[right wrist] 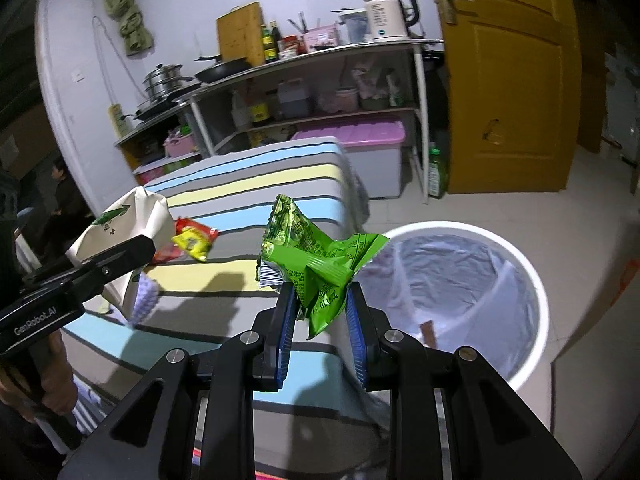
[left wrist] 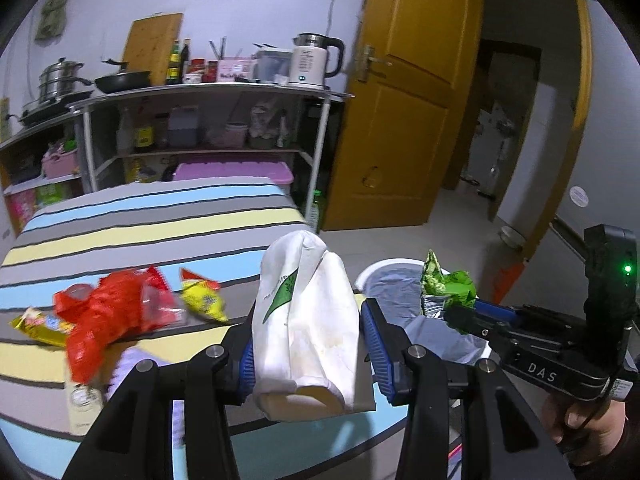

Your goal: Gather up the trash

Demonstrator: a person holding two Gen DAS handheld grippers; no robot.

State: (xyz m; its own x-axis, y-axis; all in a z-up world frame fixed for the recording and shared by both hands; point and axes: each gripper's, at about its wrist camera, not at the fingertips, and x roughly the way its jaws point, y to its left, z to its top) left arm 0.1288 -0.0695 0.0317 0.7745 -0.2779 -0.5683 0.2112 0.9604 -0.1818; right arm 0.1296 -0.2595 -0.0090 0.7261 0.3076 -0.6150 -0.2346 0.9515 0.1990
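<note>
Two grippers are counted: the left gripper (left wrist: 308,344) and the right gripper (right wrist: 320,320). One white paper bag (left wrist: 306,320) and one green wrapper (right wrist: 316,268) are counted off the bed. On the striped bed (left wrist: 160,224), three more pieces of trash are made out: one red plastic bag (left wrist: 108,316), one yellow packet (left wrist: 202,300) and one gold wrapper (left wrist: 38,326). One lined white bin (right wrist: 532,280) is seen, and one kettle (left wrist: 312,62).
</note>
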